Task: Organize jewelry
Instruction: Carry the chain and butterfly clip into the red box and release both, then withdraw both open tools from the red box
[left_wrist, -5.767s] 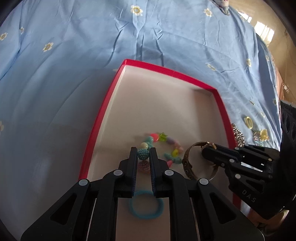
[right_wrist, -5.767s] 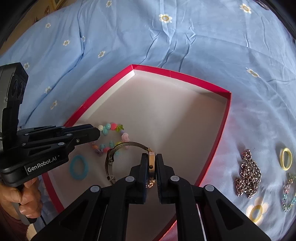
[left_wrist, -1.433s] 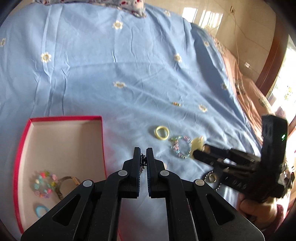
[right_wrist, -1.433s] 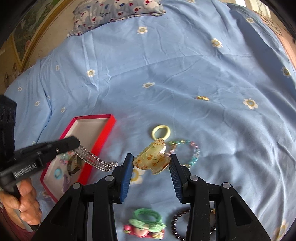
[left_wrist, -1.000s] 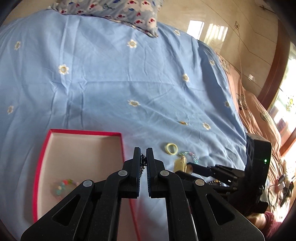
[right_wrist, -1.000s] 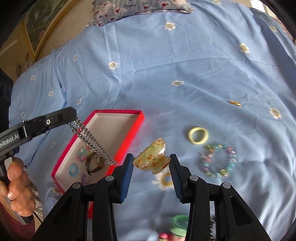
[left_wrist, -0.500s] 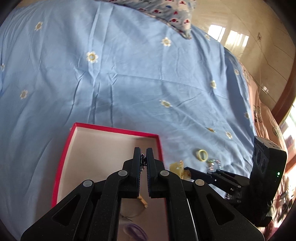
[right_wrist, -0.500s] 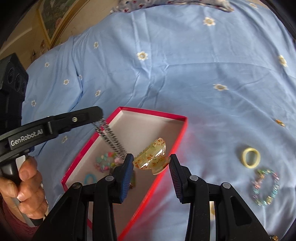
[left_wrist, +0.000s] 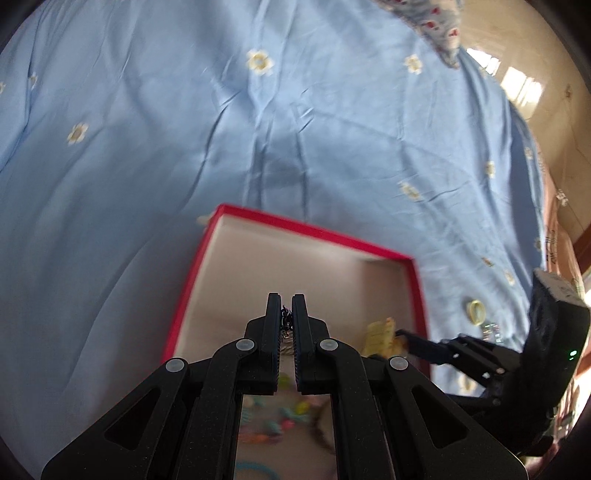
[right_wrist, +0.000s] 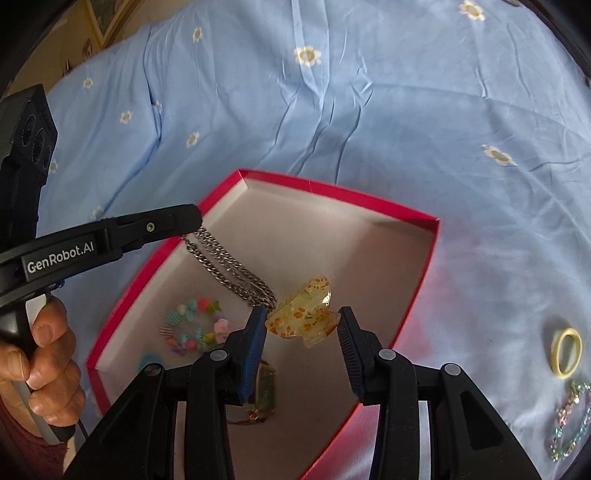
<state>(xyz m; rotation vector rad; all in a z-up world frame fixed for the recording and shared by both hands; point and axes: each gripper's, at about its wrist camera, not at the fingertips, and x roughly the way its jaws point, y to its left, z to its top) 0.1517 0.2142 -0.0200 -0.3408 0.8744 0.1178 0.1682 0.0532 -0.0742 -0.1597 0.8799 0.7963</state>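
- Left hand-held gripper (right_wrist: 197, 218), gripped by a person's hand (right_wrist: 44, 363), is clamped shut on a silver curb-link metal chain (right_wrist: 229, 271), dangled over the red-rimmed shallow cardboard box (right_wrist: 417, 291).
- Multicoloured beaded bracelet (right_wrist: 194, 326) is seen lying inside the box.
- Right hand-held gripper (right_wrist: 303, 325) is clamped on a translucent yellow flower-speckled claw clip (right_wrist: 304, 314) above the box.
- Yellow elastic hair ring (right_wrist: 565, 352) is left on the blue daisy-print bedsheet (right_wrist: 369, 96).

The left tongs (left_wrist: 287, 317) pinch a chain (left_wrist: 286, 325) above the red box (left_wrist: 314, 230). Right tongs (left_wrist: 400, 338) carry a yellow clip (left_wrist: 378, 332) beside them.
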